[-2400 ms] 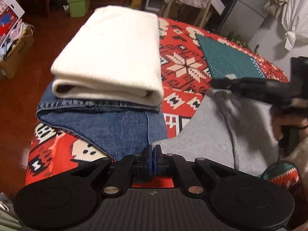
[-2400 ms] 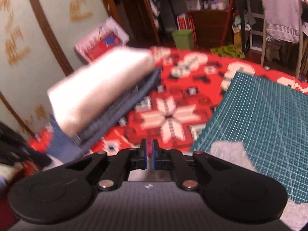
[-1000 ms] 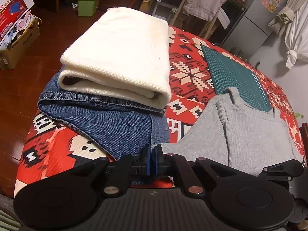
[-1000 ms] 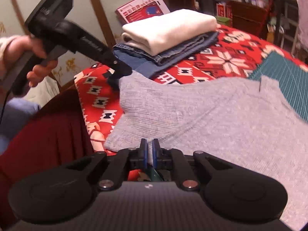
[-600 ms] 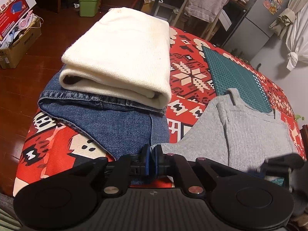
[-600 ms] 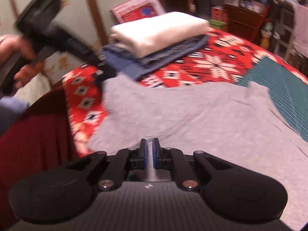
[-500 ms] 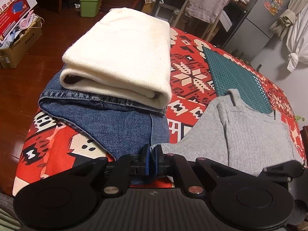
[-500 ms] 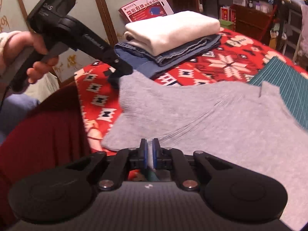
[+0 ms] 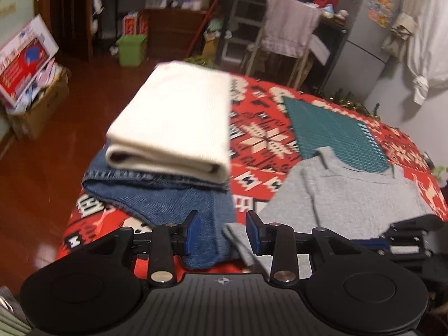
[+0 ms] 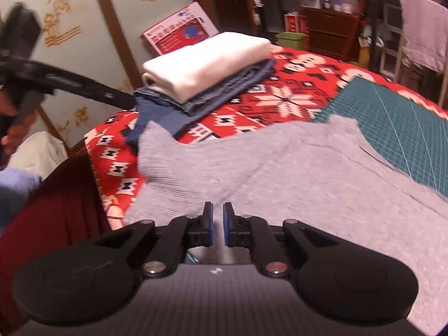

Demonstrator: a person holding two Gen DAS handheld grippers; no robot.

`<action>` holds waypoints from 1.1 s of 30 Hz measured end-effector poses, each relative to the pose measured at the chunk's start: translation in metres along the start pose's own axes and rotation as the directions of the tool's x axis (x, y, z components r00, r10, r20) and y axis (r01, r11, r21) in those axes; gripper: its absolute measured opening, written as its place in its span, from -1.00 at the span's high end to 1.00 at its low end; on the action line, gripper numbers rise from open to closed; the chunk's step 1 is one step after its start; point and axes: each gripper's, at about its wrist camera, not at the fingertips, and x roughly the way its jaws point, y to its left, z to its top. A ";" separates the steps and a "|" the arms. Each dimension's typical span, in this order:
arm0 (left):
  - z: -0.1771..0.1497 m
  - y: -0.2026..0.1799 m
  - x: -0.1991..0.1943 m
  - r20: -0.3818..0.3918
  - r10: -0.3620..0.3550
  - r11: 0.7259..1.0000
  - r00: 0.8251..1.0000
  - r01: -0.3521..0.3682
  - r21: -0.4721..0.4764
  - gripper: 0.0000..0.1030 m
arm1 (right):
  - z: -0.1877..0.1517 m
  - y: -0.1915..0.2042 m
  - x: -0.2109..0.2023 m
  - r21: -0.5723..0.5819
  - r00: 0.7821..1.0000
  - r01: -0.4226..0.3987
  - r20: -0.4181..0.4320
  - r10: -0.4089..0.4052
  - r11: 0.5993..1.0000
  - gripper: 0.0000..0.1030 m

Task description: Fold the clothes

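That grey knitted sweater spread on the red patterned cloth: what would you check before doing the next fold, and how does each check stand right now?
1. Left gripper open: ok, blue pads apart.
2. Grey knitted sweater free of the left gripper: ok, a corner lies between the open pads.
3. Right gripper free: cannot tell; a narrow gap shows, fabric lies right under it.
4. Sweater lying flat: not ok, creases run near the sleeve.
5. Finished stack out of the way: ok, the cream folded knit sits on the folded blue jeans, though the jeans reach the sweater's corner.
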 end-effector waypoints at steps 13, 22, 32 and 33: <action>-0.045 -0.089 0.064 -0.136 -0.219 0.965 0.966 0.235 0.120 0.79 | -0.025 -0.013 -0.014 0.160 0.999 -0.012 0.033 0.007 0.987 0.83; -0.056 -0.096 0.073 -0.130 -0.131 0.963 0.983 0.158 0.220 0.88 | -0.023 -0.007 -0.008 0.149 1.000 -0.012 0.026 0.009 0.989 0.83; -0.057 -0.080 0.071 -0.129 -0.170 0.970 0.977 0.189 0.151 0.89 | -0.015 0.040 0.020 -0.060 1.000 -0.009 -0.016 0.008 0.998 0.88; -0.057 -0.078 0.071 -0.131 -0.179 0.970 0.975 0.197 0.140 0.89 | -0.015 0.043 0.020 -0.069 1.000 -0.014 -0.020 0.013 0.997 0.88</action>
